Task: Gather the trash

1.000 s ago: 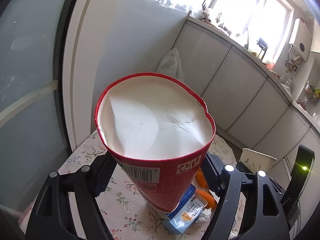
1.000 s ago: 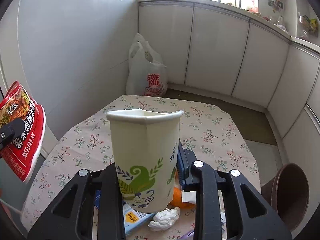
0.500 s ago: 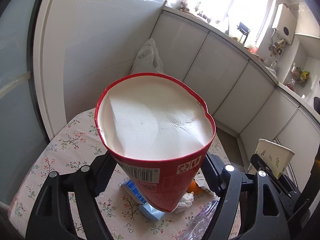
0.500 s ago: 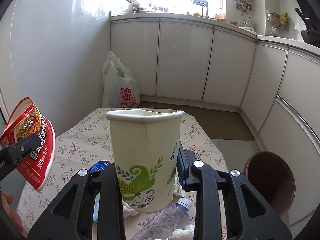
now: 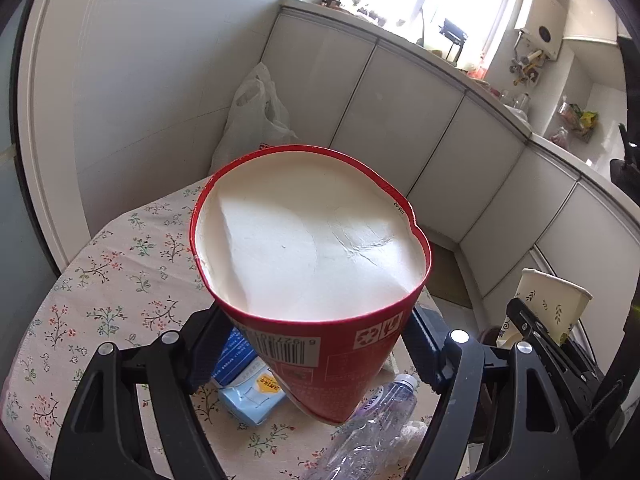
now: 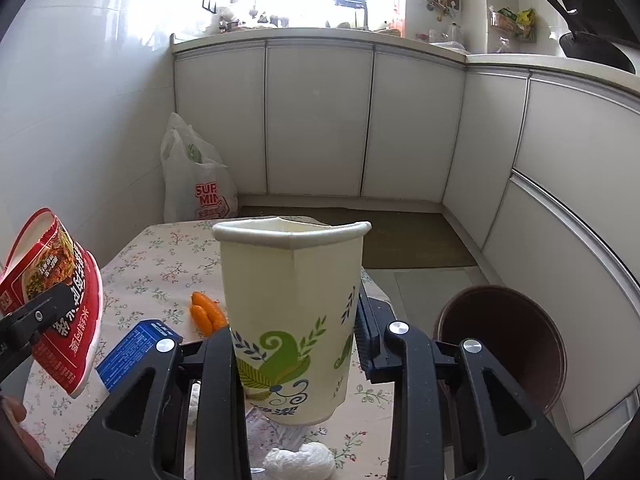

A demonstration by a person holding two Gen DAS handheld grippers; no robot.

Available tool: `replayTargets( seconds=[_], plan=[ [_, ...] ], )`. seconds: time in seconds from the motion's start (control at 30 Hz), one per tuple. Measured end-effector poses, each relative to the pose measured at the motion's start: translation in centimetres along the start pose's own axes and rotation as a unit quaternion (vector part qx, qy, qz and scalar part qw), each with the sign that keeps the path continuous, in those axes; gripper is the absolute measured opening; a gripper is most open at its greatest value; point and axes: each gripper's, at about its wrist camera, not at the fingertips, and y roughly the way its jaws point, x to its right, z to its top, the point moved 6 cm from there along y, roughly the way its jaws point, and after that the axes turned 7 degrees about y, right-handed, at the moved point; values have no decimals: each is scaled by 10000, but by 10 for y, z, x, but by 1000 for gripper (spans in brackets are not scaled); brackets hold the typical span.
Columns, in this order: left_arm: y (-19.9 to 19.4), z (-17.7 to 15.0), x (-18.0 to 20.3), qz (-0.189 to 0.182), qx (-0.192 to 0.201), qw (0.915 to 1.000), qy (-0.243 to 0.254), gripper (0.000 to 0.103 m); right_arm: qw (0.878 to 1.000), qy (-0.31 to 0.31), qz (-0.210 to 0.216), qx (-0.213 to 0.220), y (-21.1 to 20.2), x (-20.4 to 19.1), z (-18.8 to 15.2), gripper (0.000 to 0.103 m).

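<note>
My left gripper [image 5: 316, 344] is shut on a squashed red noodle cup [image 5: 312, 248] with a white inside, held above the floral table [image 5: 120, 264]. The cup also shows at the left of the right wrist view [image 6: 56, 296]. My right gripper [image 6: 296, 344] is shut on a cream paper cup [image 6: 292, 312] with green leaf print, held upright over the table's right side. That cup shows at the right of the left wrist view [image 5: 548, 308]. A brown bin [image 6: 508, 344] stands on the floor to the right of the table.
On the table lie a blue carton [image 6: 136, 344], orange peel [image 6: 206, 312], a clear plastic bottle [image 5: 372, 428], a light blue packet [image 5: 256, 396] and crumpled tissue [image 6: 300, 460]. A white shopping bag [image 6: 196, 176] stands on the floor by the wall. White cabinets [image 6: 320, 120] line the back and right.
Both grippers have swung to the right and lifted a little with their cups still held. The brown bin now sits larger and closer at the right of the right wrist view.
</note>
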Motion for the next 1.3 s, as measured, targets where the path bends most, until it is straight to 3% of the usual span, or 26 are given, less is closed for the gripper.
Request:
replayTargets(
  seconds=[0.4, 0.67, 1.03, 1.3],
  plan=[
    [10, -9, 61, -408, -115, 9989, 201, 76, 9987, 368, -341, 39, -4, 53, 3, 31],
    [13, -16, 115, -743, -140, 9961, 463, 76, 9944, 760, -732, 34, -9, 110, 5, 31],
    [28, -39, 184, -1094, -386, 9894, 873, 76, 9828, 1248, -1364, -37, -8, 203, 1, 31],
    [39, -52, 202, -1112, -526, 9868, 1049, 76, 9689, 1632, -1825, -370, 21, 258, -9, 31]
  ],
)
